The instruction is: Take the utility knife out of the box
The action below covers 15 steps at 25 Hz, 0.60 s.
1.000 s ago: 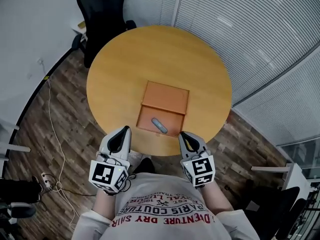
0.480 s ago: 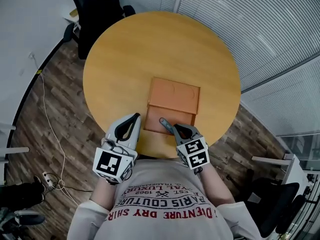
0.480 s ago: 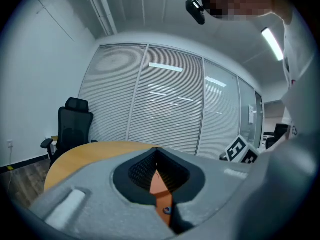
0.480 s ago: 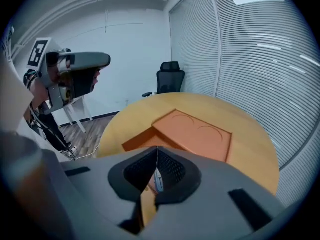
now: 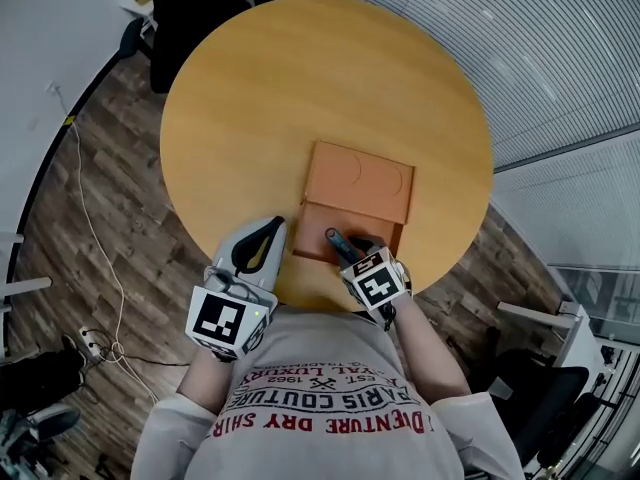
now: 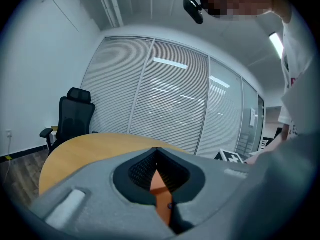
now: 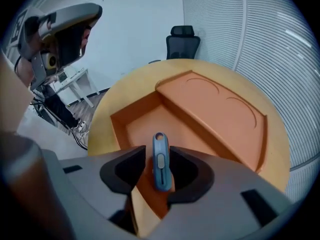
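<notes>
An orange box (image 5: 360,180) lies on the round wooden table (image 5: 300,88), its lid pushed back so the near tray part shows. A grey-blue utility knife (image 5: 336,241) lies in that tray. My right gripper (image 5: 352,249) points steeply down into the tray. Its jaws are opening, with the knife (image 7: 159,166) between them and a gap on each side. My left gripper (image 5: 272,226) hovers at the table's near edge, just left of the box, jaws shut with nothing in them. Through its jaws' hollow, the left gripper view shows a strip of the box (image 6: 159,185).
A black office chair (image 5: 195,8) stands beyond the table's far left edge. A white cable (image 5: 90,228) runs over the wood floor at the left. Glass walls with blinds (image 5: 560,58) close off the right side. The person's torso is against the table's near edge.
My right gripper has dropped from the table's near edge down into the box tray and now straddles the knife. My left gripper has moved forward to the box's left corner.
</notes>
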{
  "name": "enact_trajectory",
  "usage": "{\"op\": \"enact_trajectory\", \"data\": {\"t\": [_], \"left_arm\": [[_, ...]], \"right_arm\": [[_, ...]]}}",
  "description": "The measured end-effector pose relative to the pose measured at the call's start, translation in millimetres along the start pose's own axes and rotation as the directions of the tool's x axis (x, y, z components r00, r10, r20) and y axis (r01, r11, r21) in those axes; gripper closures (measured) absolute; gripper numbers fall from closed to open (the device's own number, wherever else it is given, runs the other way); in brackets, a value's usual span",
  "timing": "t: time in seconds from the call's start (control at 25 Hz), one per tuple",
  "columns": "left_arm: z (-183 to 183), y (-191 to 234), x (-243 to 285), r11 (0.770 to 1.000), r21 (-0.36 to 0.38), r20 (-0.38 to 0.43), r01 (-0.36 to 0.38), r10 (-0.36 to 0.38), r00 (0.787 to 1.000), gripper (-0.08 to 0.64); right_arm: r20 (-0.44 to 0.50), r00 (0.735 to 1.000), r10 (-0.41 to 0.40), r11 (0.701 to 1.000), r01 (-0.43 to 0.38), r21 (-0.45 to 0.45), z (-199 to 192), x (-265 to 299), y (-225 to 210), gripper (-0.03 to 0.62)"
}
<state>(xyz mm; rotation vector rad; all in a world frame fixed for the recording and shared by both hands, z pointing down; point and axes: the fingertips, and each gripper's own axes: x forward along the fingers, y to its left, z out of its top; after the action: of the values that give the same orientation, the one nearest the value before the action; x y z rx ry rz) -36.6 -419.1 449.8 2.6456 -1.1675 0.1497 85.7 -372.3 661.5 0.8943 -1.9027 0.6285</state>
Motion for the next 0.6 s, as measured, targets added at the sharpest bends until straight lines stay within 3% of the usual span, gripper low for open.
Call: {"op": "enact_trajectory", "data": {"t": [0.36,0.6], "left_arm": [[-10.1,28.3,-2.9,0.998,-0.048,-0.019,-0.049,0.048,0.999,0.566],[-10.8,37.6,-2.2,0.996,-0.061,-0.022,-0.064,0.062,0.998,0.566]], "right_arm": [[-0.15,0.989,0.015,1.0,-0.018,-0.02,-7.1,28.4,-7.0,0.434],[-0.2,0.98,-0.01,1.0,0.006,-0.021,-9.1,39.4,-10.9,0.446]]}}
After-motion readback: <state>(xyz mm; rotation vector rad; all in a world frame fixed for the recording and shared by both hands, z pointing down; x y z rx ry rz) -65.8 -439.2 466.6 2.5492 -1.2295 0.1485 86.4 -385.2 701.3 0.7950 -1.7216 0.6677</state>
